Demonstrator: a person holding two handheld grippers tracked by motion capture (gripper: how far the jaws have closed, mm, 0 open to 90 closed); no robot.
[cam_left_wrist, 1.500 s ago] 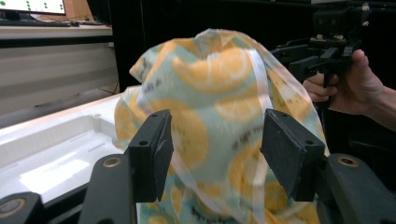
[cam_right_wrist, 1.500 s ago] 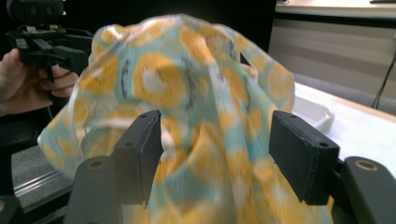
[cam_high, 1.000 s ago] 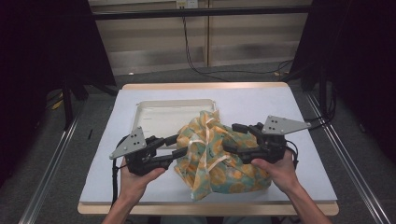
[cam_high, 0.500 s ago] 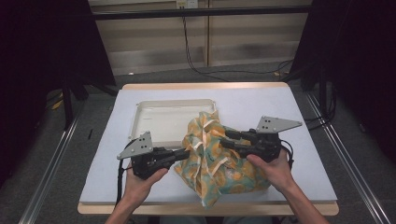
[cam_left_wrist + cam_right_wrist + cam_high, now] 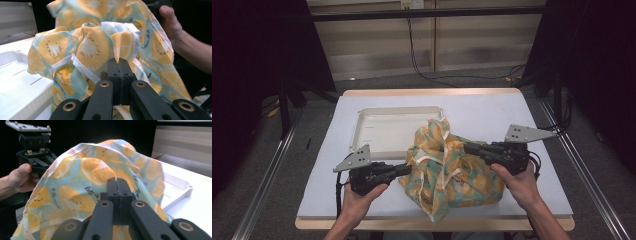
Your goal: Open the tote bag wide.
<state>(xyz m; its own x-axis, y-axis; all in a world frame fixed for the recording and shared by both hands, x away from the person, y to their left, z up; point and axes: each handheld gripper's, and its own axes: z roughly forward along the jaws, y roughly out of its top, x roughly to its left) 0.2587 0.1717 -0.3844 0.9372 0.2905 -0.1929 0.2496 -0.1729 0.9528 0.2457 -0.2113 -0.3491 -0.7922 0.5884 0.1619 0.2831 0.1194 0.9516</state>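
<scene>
The orange-print cloth (image 5: 452, 172) lies bunched on the near middle of the desk (image 5: 542, 125), its far edge over the near right corner of the white tray (image 5: 382, 130). The left tongs (image 5: 408, 169) are clenched on its left side, and the right tongs (image 5: 466, 147), which have just been closing, pinch its right side

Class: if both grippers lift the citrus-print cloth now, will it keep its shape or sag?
The cloth will probably sag: it already lies crumpled in soft folds. It seems light, since the thin fabric bunches between the left gripper and the right gripper. Its loose white ties would likely dangle.
</scene>
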